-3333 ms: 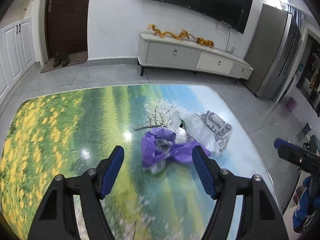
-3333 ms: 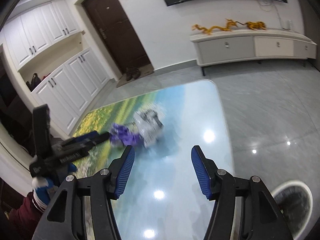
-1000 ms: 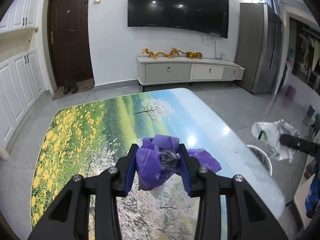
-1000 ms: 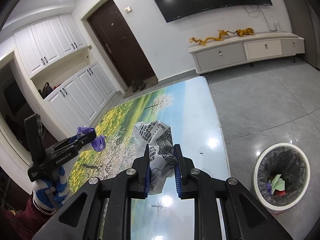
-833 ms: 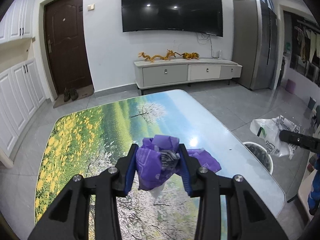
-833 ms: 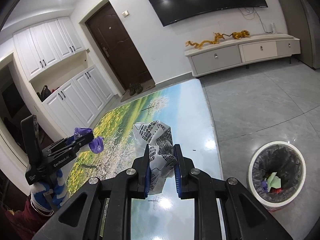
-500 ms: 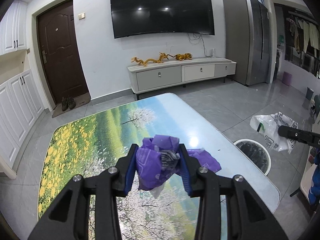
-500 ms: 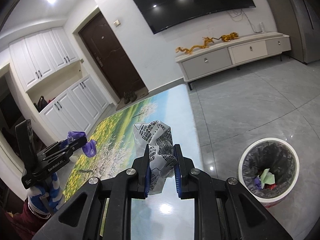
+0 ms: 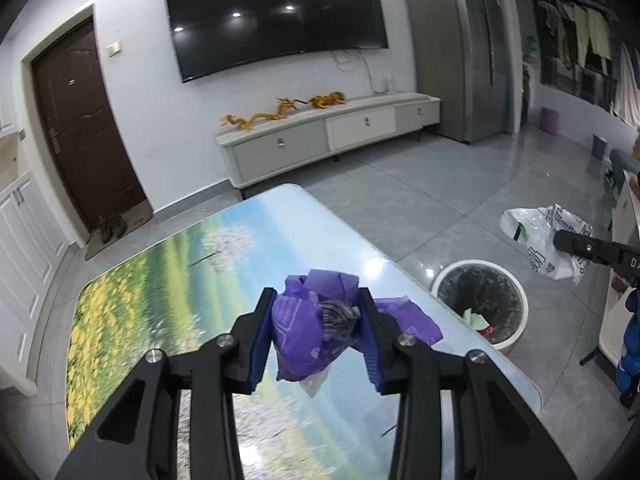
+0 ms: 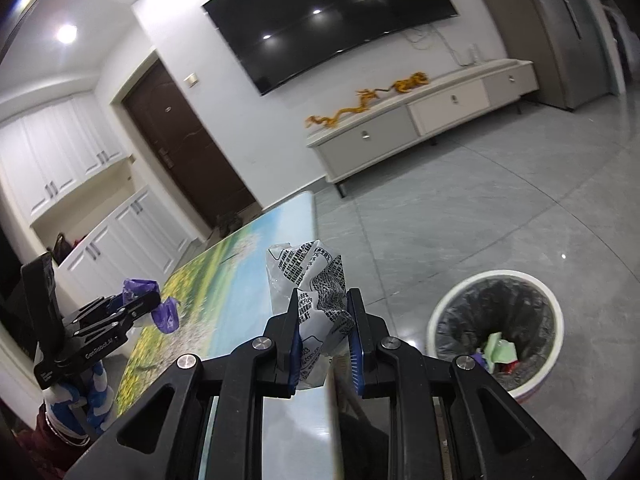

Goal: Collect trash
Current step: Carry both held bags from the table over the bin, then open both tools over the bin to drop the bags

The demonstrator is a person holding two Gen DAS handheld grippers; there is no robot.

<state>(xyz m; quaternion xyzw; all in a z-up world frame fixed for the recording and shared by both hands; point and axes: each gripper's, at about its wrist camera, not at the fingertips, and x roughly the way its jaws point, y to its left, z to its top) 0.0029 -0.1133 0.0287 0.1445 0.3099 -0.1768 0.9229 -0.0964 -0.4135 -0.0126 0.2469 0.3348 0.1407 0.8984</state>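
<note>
My left gripper (image 9: 316, 338) is shut on a crumpled purple plastic bag (image 9: 308, 332), held above the landscape-printed table (image 9: 160, 300). My right gripper (image 10: 324, 344) is shut on a crumpled white printed plastic bag (image 10: 312, 280), near the table's right edge. A white trash bin (image 10: 496, 332) with a black liner and some scraps inside stands on the floor to the right of the table. In the left wrist view the bin (image 9: 480, 304) sits beyond the table edge, and the white bag (image 9: 540, 240) hangs from the right gripper at the far right. The right wrist view shows the left gripper (image 10: 132, 308) with the purple bag (image 10: 160, 300) at the left.
A low TV cabinet (image 9: 328, 140) stands against the far wall under a big screen. A dark door (image 9: 80, 136) and white cupboards (image 10: 80, 200) are at the left, a grey fridge (image 9: 460, 52) at the right. Grey tiled floor (image 10: 480, 208) surrounds the bin.
Both grippers have carried their bags sideways toward the bin, rolling a little. The bin now appears larger and closer in both views. Grips are unchanged.
</note>
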